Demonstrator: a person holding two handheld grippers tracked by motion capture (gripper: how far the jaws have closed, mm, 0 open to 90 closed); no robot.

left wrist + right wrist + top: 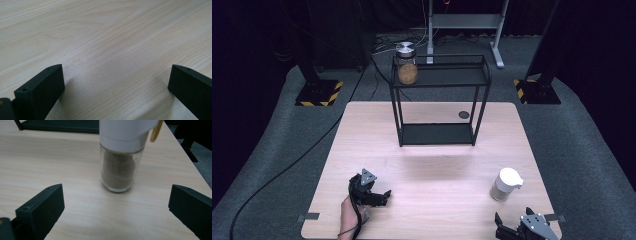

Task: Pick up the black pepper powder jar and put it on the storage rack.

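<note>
Spice shaker point(506, 184), white cap, stands on bench point(432, 200) front right, untouched. Right claw point(116, 202) wide open, empty, lined up just short of it. Left claw point(116, 82) wide open, empty over bare wood. Grasp not yet made, whole move left

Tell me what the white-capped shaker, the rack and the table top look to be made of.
Shaker: clear body, probably glass or hard plastic, since brown powder shows through; matte white cap, likely plastic.
Rack: thin black bars and dark shelves, probably painted metal.
Table: pale wood grain, matte; wood or laminate, can't tell.
</note>
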